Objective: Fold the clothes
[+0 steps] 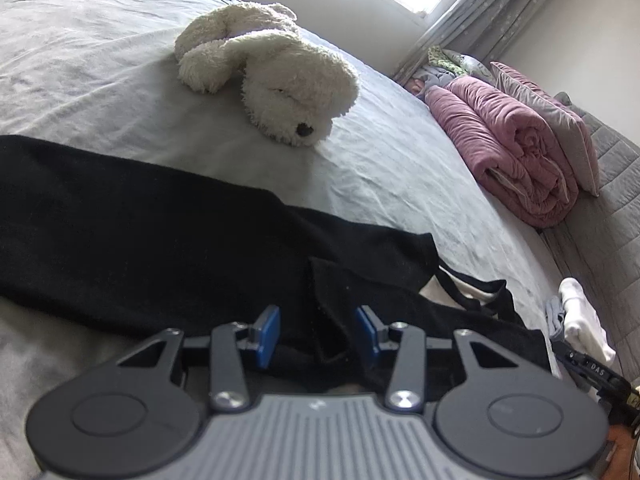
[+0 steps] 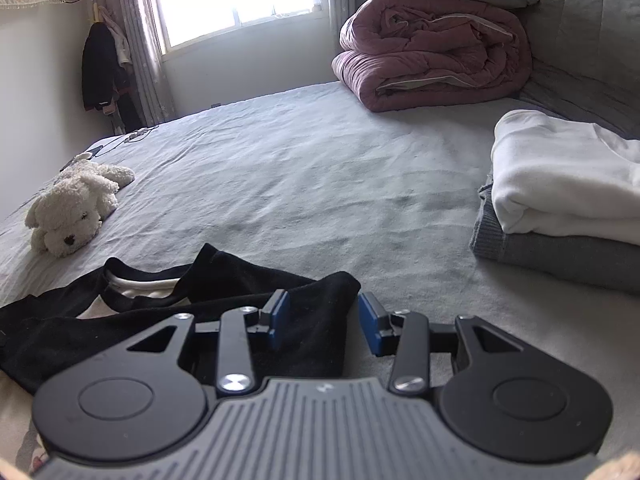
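While both grippers' blue pads stand apart, left gripper [image 1: 318,330] and right gripper [image 2: 324,316] hover over the crumpled black cotton garment [image 1: 160,224], gripping nothing.

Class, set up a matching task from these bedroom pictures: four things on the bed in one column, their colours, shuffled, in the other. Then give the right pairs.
Things:
1. stuffed dog
2. rolled quilt
3. garment lying in front of the tools
4. folded sweater at the bottom of the small pile

Colours:
A. grey
B. black
C. cream white
D. dusty pink

Pairs: 1-C, 2-D, 3-B, 4-A
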`<action>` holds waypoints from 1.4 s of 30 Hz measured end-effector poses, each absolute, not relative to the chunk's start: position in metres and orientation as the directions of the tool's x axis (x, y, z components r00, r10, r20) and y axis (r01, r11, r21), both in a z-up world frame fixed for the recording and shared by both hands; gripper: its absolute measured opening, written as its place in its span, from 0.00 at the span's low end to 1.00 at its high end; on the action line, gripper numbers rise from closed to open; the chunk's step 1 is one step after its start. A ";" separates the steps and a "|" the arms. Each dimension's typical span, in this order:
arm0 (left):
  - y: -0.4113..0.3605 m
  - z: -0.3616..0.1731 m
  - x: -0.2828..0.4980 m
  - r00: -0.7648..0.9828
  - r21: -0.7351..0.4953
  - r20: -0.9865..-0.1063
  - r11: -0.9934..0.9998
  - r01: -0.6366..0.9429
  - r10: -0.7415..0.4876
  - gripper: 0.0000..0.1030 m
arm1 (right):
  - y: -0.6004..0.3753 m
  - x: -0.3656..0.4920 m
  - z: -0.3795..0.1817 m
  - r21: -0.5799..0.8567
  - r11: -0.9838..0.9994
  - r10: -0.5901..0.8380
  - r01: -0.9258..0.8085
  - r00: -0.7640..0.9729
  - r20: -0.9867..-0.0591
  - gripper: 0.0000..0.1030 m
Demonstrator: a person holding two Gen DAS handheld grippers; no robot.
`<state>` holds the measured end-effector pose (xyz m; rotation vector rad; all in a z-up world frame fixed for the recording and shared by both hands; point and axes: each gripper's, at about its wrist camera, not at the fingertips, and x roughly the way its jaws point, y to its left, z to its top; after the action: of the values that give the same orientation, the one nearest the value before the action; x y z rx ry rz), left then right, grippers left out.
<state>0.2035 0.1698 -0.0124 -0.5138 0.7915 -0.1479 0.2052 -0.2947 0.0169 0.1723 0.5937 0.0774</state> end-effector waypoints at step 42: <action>0.158 0.002 0.160 0.782 -0.369 -0.616 0.912 -0.177 -0.098 0.50 | -0.287 0.152 0.011 0.347 0.934 0.296 -0.082 0.721 -0.627 0.45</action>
<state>0.1595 0.1579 0.0015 -0.4280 0.6776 0.0438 0.1519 -0.2865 0.0108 0.3066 0.7392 0.2119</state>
